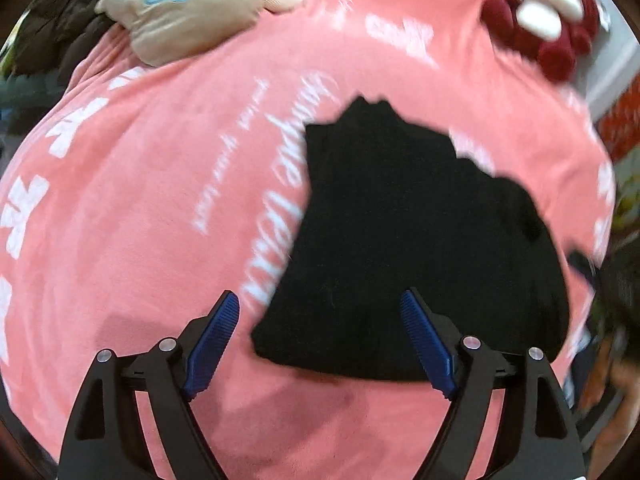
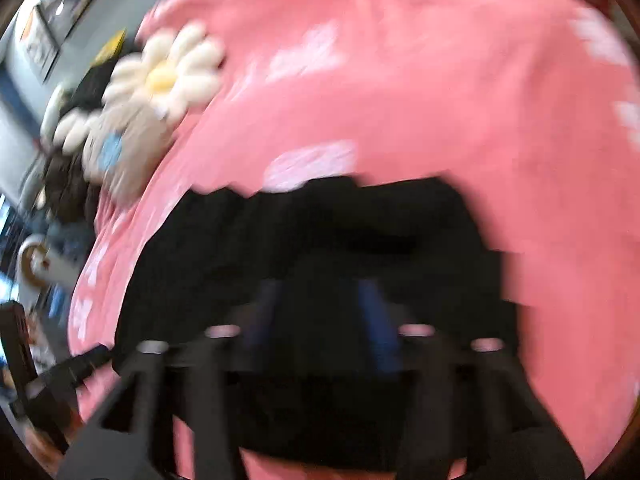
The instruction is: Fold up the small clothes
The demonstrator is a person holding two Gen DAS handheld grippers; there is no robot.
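Pink plush blanket (image 1: 160, 208) with white lettering and white flower prints covers the whole work surface, and a black garment (image 1: 400, 240) lies on it, spread roughly flat toward the blanket's middle, with an uneven, stepped far edge. From the left wrist view, the left gripper (image 1: 320, 320) hovers over the garment's near edge with its blue-padded fingers (image 1: 212, 344) spread wide and nothing between them; the left finger is over bare pink blanket, the right one over black cloth. At the blanket's far edge sit a beige plush toy (image 1: 184, 12) with a blue patch, a cream flower-shaped cushion (image 2: 168, 72) just beside it, and, toward the far right corner, a red and white plush toy (image 1: 548, 24). The right wrist view is heavily blurred by motion: the right gripper (image 2: 320, 308) is low over the black garment, its blue pads apart with dark cloth showing between them, but I cannot tell whether any fabric is pinched. Beyond the blanket's left edge in that view, a grey wall with framed pictures (image 2: 40, 40) shows faintly.
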